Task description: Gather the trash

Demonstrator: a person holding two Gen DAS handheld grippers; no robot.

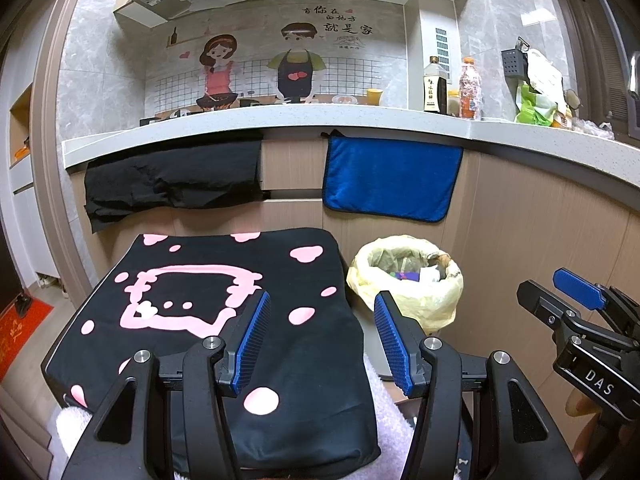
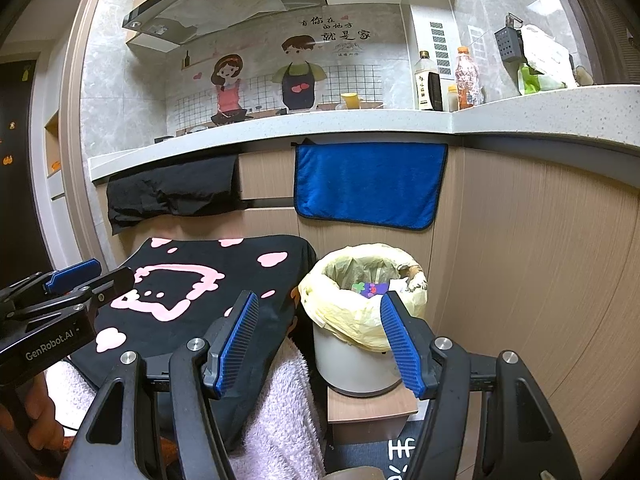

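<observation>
A white trash bin point(image 1: 404, 280) point(image 2: 352, 360) lined with a yellow bag stands low against the cabinets, with purple and white scraps inside. My left gripper point(image 1: 322, 312) is open and empty, hovering over a black cloth with pink prints point(image 1: 224, 300), the bin just right of its right finger. My right gripper point(image 2: 320, 312) is also open and empty, its right finger in front of the bin's near rim. Each gripper shows at the edge of the other's view: the right gripper point(image 1: 560, 296), the left gripper point(image 2: 88, 276).
The bin rests on a small wooden block point(image 2: 368, 408). A blue towel point(image 2: 370, 184) and a black cloth point(image 2: 172, 194) hang from the counter edge point(image 2: 280, 128). Bottles point(image 2: 466, 80) and plastic bags point(image 1: 540, 96) sit on the counter. A pale fluffy cover point(image 2: 280, 420) lies under the printed cloth.
</observation>
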